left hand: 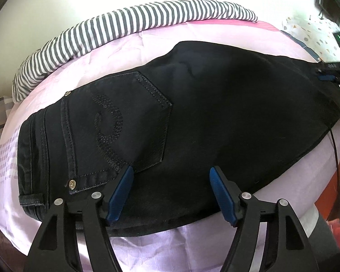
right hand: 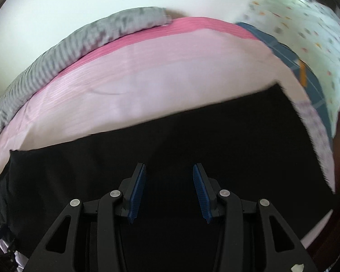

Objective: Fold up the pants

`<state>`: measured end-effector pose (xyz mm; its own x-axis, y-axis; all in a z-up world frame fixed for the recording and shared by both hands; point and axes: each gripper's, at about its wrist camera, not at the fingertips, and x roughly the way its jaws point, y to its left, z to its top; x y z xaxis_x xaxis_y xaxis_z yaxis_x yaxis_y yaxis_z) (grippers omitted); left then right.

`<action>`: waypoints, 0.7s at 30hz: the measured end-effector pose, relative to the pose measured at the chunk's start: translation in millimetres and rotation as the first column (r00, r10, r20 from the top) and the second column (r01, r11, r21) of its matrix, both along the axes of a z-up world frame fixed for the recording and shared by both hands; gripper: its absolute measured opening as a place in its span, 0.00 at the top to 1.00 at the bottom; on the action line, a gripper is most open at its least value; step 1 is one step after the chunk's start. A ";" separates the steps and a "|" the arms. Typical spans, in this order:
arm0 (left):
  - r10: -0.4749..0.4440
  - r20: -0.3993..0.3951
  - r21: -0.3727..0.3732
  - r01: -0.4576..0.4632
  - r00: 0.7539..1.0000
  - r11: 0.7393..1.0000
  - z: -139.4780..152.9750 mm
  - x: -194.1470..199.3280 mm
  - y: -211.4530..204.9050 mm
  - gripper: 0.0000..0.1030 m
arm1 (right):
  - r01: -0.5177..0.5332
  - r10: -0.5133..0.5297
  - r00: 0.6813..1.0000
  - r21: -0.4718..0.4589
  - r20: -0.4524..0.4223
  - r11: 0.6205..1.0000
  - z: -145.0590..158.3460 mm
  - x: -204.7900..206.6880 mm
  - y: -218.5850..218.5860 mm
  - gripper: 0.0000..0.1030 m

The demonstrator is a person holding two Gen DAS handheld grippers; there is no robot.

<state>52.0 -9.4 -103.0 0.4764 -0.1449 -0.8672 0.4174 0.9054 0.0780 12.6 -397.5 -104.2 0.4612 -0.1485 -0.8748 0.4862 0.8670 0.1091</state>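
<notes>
Black jeans (left hand: 215,102) lie flat on a pale pink bedsheet (left hand: 115,56), waistband at the left, and a back pocket (left hand: 133,122) with a stitched curl faces up. My left gripper (left hand: 171,168) hovers open over the seat of the jeans near their front edge, with nothing pinched between its blue pads. In the right wrist view, my right gripper (right hand: 169,165) stands open above the plain black leg of the jeans (right hand: 192,136); the picture is motion-blurred. A blue pad (left hand: 326,77) of the right gripper shows at the far right end of the jeans in the left wrist view.
A grey-and-white striped roll of bedding (left hand: 124,22) lies along the far side of the bed, blurred in the right wrist view (right hand: 56,52). A white patterned pillow (left hand: 310,31) sits at the far right. A thin black cable (left hand: 335,149) hangs at the right.
</notes>
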 end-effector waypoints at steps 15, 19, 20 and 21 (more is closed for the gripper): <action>-0.077 0.084 -0.115 0.086 0.993 0.990 44.0 -2.6 -39.9 0.31 | 0.188 -0.227 0.962 0.236 0.152 0.954 18.7 -145.4 -99.3 0.58; -0.125 0.071 -0.122 0.133 0.990 0.984 42.0 1.3 -75.0 0.31 | 0.200 -0.279 0.941 0.352 0.189 0.914 5.9 -174.8 -105.8 0.58; -0.132 0.071 -0.120 0.140 0.989 0.983 41.3 0.6 -81.4 0.31 | 0.200 -0.283 0.940 0.362 0.193 0.910 3.2 -178.4 -107.2 0.58; -0.143 0.071 -0.121 0.150 0.987 0.981 40.5 0.1 -87.8 0.31 | 0.205 -0.291 0.937 0.370 0.193 0.906 0.2 -181.1 -107.6 0.58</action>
<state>52.1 -97.1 -62.5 0.4944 -0.3226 -0.8072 0.5441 0.8390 -0.0021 -168.5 -505.1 -104.0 0.6491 -0.0003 -0.7607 0.6027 0.6105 0.5139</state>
